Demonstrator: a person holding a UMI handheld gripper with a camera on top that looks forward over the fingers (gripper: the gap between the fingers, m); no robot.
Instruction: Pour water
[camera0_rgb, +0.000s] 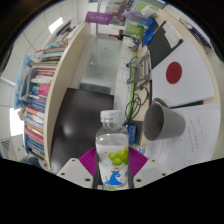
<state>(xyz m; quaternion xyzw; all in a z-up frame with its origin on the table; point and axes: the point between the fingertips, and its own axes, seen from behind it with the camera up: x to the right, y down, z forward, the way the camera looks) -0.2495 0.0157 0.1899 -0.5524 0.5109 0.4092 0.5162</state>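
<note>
- Between the gripper's (113, 172) fingers stands the water bottle (113, 150), both pink pads (84, 161) pressed against its labelled middle, clamped.
- Thin clear plastic (likely light, slick, easily dented) suits a grip at the label, not the cap.
- Just right of the bottle, the grey cup (163, 120) leans on the white table (105, 65).

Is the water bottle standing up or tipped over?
Standing up. The water bottle sits upright between the gripper fingers, its cap on top. The grey cup beside it leans.
</note>
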